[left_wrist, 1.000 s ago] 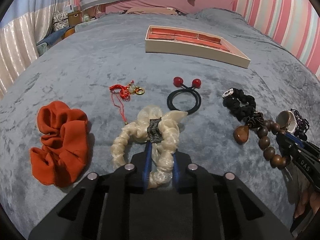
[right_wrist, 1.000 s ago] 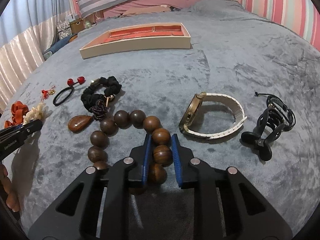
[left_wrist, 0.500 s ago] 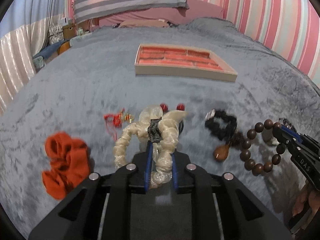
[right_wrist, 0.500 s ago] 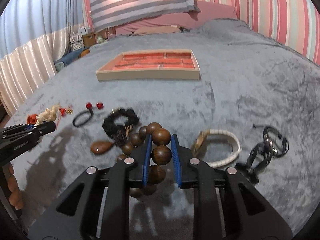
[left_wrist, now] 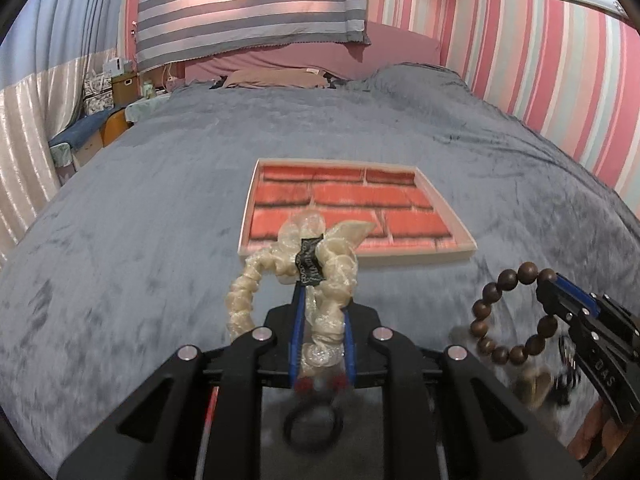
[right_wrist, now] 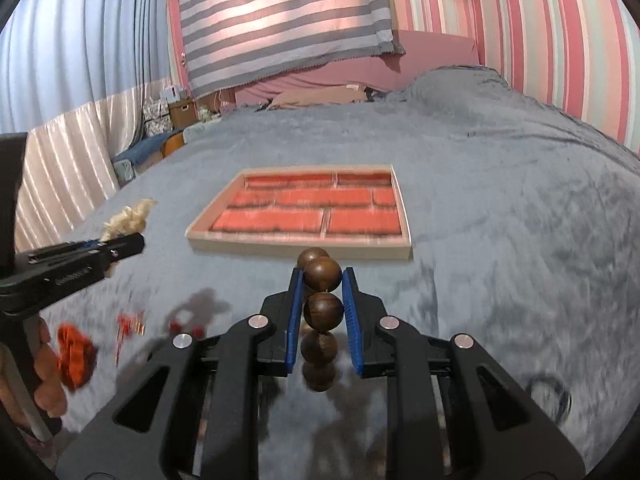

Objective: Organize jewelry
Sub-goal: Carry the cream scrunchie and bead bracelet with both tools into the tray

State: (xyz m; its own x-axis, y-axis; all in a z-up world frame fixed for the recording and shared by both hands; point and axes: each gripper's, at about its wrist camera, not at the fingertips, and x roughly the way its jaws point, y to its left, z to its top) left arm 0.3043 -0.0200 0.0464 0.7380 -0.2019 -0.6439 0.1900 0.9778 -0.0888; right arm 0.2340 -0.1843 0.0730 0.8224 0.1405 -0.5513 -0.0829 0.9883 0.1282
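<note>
Left wrist view: left gripper (left_wrist: 320, 316) clamped on cream scrunchie (left_wrist: 320, 272), lifted off the grey bed (left_wrist: 160, 216), jewelry tray (left_wrist: 456, 254) just ahead.
Right wrist view: right gripper (right_wrist: 322, 300) closed on wooden bead bracelet (right_wrist: 322, 276), beads hanging between blue pads (right_wrist: 295, 312), also off the bed, tray (right_wrist: 300, 249) ahead with red-lined compartments. Black hair tie (left_wrist: 313, 426) with red balls lies on bed below left gripper. Orange scrunchie (right_wrist: 76, 354) and red charm (right_wrist: 130, 326) on bed at left, blurred. Left gripper (right_wrist: 138, 242) seen from the side with scrunchie tuft (right_wrist: 128, 216).
</note>
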